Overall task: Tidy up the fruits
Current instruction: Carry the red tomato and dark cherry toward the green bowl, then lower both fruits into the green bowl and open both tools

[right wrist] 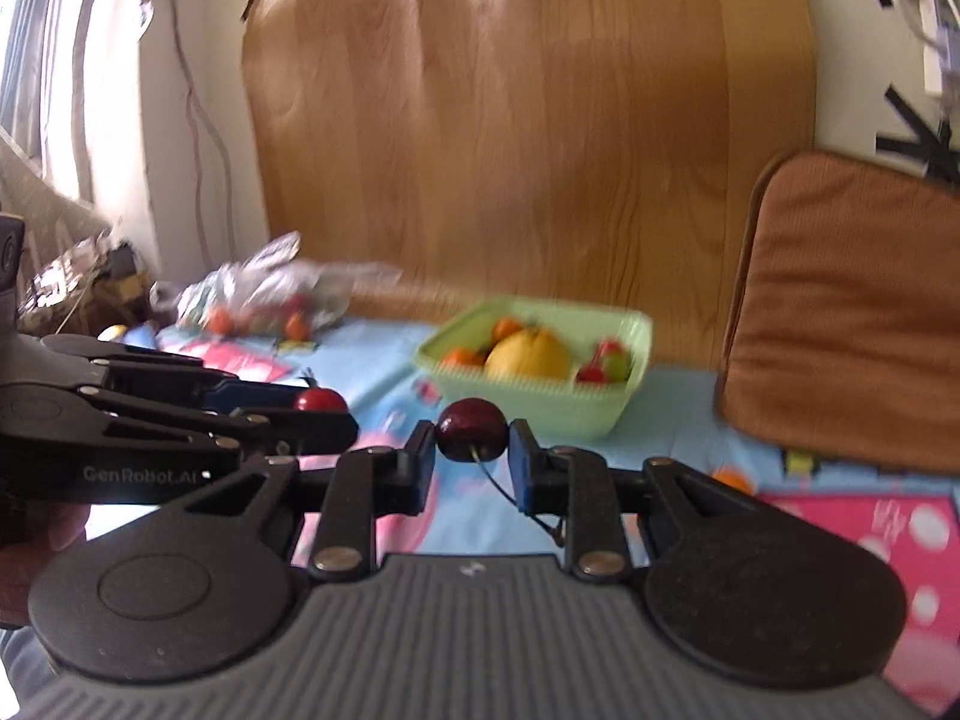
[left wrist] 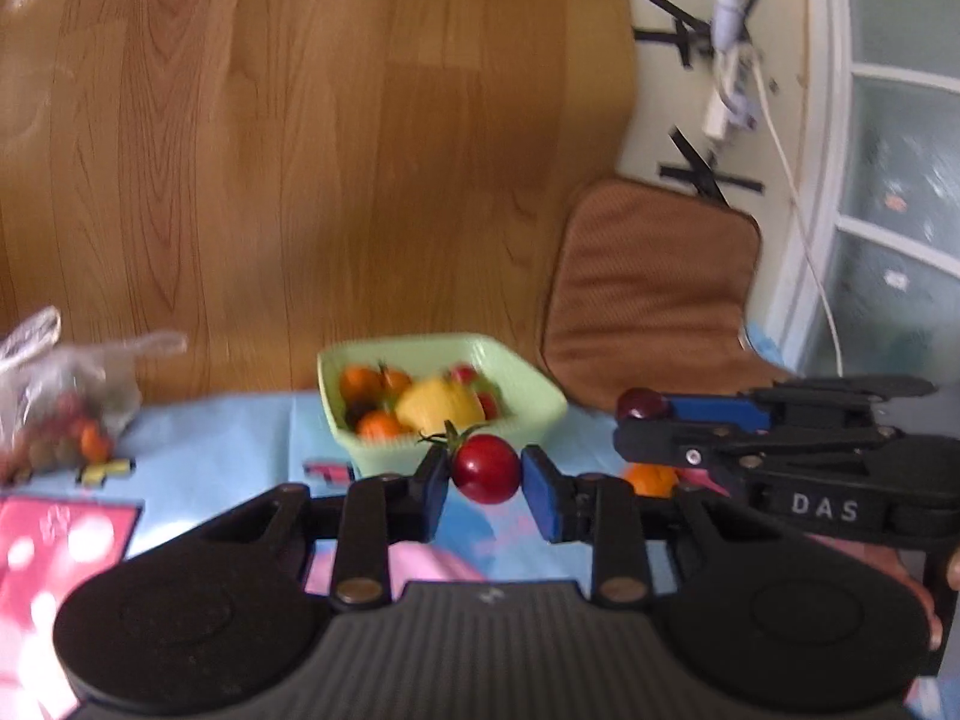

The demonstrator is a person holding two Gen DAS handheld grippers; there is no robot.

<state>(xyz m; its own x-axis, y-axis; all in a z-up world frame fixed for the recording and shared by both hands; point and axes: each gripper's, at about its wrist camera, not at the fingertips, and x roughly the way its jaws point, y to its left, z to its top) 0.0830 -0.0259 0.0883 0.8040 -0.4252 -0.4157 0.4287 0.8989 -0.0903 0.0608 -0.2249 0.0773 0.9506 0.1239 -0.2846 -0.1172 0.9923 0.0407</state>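
My left gripper is shut on a red cherry tomato with a green stem, held above the blue cloth. My right gripper is shut on a dark red cherry whose thin stalk hangs toward me. Each gripper shows in the other's view: the right one with its cherry at the right, the left one with its tomato at the left. Just beyond both stands a pale green basket holding oranges, a yellow fruit and red fruits.
A clear plastic bag with small fruits lies at the back left of the blue tablecloth. An orange fruit lies on the cloth under the right gripper. A brown cushioned chair stands right of the basket, a wooden board behind.
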